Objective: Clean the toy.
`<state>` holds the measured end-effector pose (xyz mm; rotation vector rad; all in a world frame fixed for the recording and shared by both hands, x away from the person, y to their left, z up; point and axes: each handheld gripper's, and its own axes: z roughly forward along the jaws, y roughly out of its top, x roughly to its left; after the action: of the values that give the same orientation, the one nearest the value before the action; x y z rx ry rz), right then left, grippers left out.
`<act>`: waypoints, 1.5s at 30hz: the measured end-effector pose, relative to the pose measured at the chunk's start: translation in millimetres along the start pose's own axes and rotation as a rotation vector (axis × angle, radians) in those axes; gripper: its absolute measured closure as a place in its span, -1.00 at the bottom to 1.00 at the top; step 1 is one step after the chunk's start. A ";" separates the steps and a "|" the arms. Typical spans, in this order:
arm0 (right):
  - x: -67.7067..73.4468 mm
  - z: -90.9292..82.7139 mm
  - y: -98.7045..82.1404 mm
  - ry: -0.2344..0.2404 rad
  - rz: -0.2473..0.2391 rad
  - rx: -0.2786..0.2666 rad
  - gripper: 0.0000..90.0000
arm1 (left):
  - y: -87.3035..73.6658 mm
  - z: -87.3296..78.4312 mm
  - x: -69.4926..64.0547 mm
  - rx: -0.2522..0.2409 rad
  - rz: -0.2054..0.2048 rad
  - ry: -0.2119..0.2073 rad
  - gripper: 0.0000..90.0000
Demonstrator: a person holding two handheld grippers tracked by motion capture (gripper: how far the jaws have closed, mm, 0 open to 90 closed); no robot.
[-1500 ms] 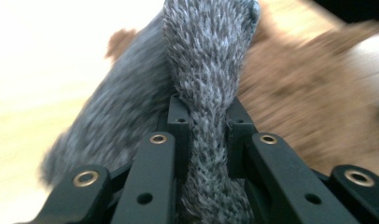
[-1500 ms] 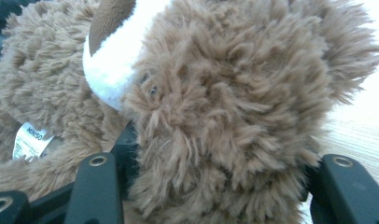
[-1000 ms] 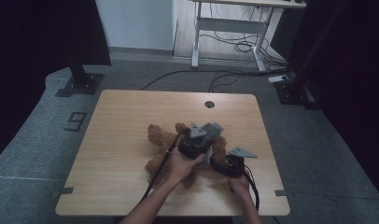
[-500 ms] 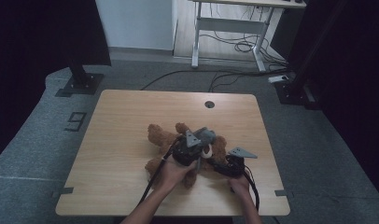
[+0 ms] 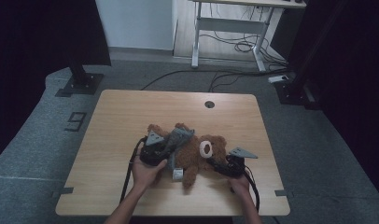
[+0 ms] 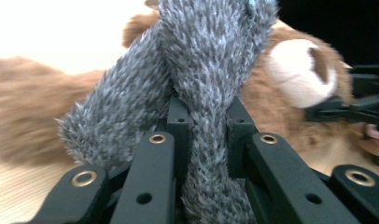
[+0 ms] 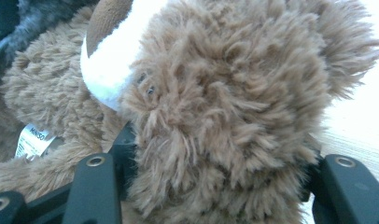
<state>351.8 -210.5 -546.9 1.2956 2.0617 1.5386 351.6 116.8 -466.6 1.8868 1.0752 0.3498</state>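
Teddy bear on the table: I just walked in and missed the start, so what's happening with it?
A person works on a brown teddy bear lying on the table, a gripper in each hand. The left gripper is shut on a grey fuzzy cloth draped over the bear's body. The right gripper is clamped on the bear's head, holding it in place.

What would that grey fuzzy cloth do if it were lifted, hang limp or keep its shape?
Probably limp: the grey knitted cloth bunches into a narrow strand where the left gripper pinches it. It looks light, draped loosely over the teddy bear. Its fuzzy surface should resist slipping, though it may drag on the bear's fur.
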 end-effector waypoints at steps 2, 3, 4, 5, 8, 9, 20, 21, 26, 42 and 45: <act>-0.1 0.0 -0.1 0.001 0.001 0.000 -0.11 | -1.6 -2.2 6.1 0.003 -0.014 0.011 0.70; -0.3 -0.1 -0.2 0.002 0.001 -0.001 -0.11 | -3.7 -4.0 12.2 0.009 -0.023 0.029 0.69; -0.4 -0.2 -0.2 0.002 0.000 0.001 -0.11 | -7.5 -5.3 19.6 0.020 -0.035 0.056 0.69; -0.6 -0.2 -0.3 0.002 0.000 0.000 -0.11 | -10.4 -5.5 24.4 0.030 -0.043 0.065 0.70; -0.4 0.0 -0.5 0.002 0.000 -0.003 -0.11 | -24.8 -3.2 40.5 0.068 -0.083 0.069 0.70; -0.4 0.0 -0.4 0.002 0.000 -0.002 -0.11 | -29.2 -1.8 44.1 0.082 -0.088 0.077 0.70; -0.9 -0.1 -1.2 0.003 0.003 -0.006 -0.11 | -56.6 3.5 69.6 0.187 -0.127 0.133 0.69; -1.1 -0.2 -1.2 0.004 0.004 -0.005 -0.11 | -56.7 0.3 71.1 0.175 -0.139 0.122 0.69; -1.9 -0.1 -1.4 0.005 0.008 -0.007 -0.11 | -40.5 -15.5 62.9 0.099 -0.135 0.069 0.69; -1.3 -0.1 -1.5 0.001 0.008 -0.008 -0.11 | 39.3 11.5 -59.9 0.003 0.101 -0.154 0.69; -0.7 -0.4 -2.1 -0.002 0.005 -0.010 -0.11 | 50.9 32.2 -84.1 0.021 0.133 -0.180 0.69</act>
<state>350.9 -211.4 -548.7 1.2992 2.0487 1.5465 349.8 21.0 -427.6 1.9732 0.8387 0.2390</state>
